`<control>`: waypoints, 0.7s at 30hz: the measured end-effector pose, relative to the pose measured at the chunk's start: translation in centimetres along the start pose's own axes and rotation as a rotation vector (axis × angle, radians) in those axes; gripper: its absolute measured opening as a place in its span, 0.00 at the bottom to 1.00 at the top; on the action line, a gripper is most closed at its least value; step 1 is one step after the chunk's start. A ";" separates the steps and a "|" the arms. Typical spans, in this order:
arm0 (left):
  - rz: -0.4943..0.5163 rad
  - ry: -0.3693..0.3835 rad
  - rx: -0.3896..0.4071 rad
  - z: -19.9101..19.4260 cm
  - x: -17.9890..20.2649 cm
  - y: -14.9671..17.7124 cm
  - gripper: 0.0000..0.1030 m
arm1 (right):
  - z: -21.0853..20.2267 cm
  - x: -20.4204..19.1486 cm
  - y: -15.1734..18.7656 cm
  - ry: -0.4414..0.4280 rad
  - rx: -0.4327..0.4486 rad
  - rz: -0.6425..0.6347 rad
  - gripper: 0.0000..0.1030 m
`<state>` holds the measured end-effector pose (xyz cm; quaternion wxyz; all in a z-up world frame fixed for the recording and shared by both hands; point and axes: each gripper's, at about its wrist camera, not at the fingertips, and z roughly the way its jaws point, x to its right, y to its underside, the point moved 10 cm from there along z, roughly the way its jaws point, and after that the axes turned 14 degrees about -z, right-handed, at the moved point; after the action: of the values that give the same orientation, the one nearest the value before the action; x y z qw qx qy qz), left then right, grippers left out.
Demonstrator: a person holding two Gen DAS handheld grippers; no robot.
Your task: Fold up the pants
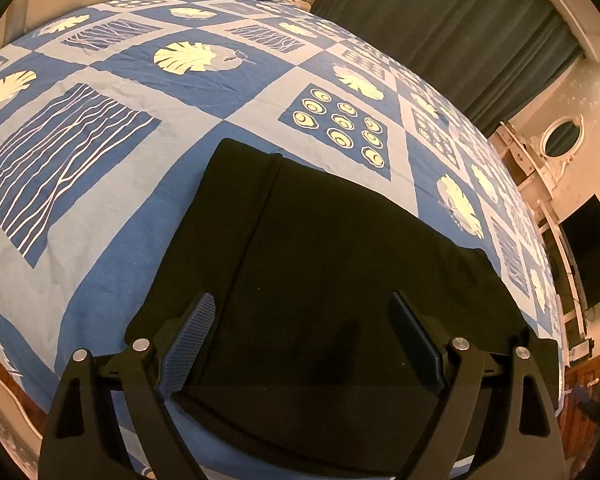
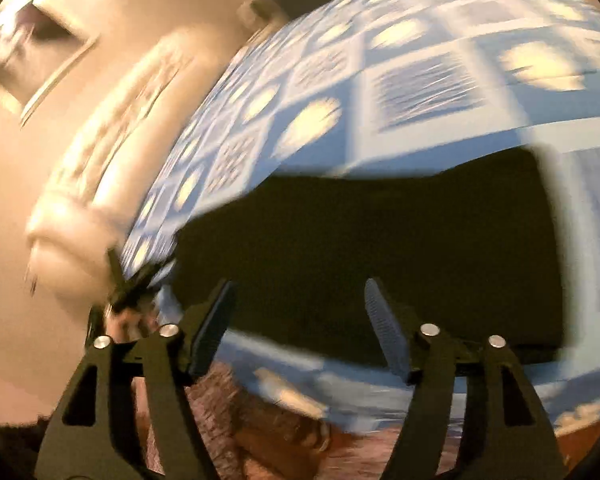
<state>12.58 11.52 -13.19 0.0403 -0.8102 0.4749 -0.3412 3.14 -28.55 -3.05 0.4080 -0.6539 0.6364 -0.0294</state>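
The black pants (image 1: 328, 292) lie folded into a flat rectangle on the blue patterned bedspread (image 1: 112, 184), near its front edge. My left gripper (image 1: 302, 320) is open and empty, hovering just above the near part of the pants with a finger on each side. In the right wrist view, which is blurred by motion, the pants (image 2: 380, 248) are a dark block on the bedspread (image 2: 420, 80). My right gripper (image 2: 300, 312) is open and empty above the near edge of the pants.
Dark curtains (image 1: 440, 28) hang behind the bed. A white ornate frame with an oval mirror (image 1: 562, 136) and a dark screen (image 1: 592, 248) stand to the right. A wall and a framed picture (image 2: 32, 52) are left of the bed. A brown rug (image 2: 268, 432) lies below.
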 end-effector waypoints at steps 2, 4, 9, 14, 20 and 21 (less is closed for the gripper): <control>0.004 -0.001 0.002 0.0 0.0 0.0 0.84 | -2.8 4.7 0.0 0.065 0.054 0.088 0.71; 0.007 -0.003 0.004 0.1 0.0 0.0 0.84 | -4.7 9.9 1.6 0.093 0.073 0.208 0.71; 0.019 -0.009 0.011 0.1 0.0 0.1 0.84 | -3.3 15.1 6.4 -0.092 0.069 0.459 0.71; 0.042 -0.021 0.017 0.2 0.0 0.2 0.85 | -0.5 14.5 7.5 -0.173 -0.008 0.427 0.70; 0.069 -0.031 0.023 0.4 0.2 0.3 0.87 | 0.4 15.2 8.5 -0.133 -0.049 0.396 0.23; 0.073 -0.032 0.024 0.4 0.2 0.3 0.87 | 0.4 15.2 8.7 -0.136 -0.045 0.398 0.23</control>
<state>12.67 11.11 -13.57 0.0700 -0.7973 0.4992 -0.3320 -0.76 -40.16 -15.59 0.4330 -0.5248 0.7245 0.1104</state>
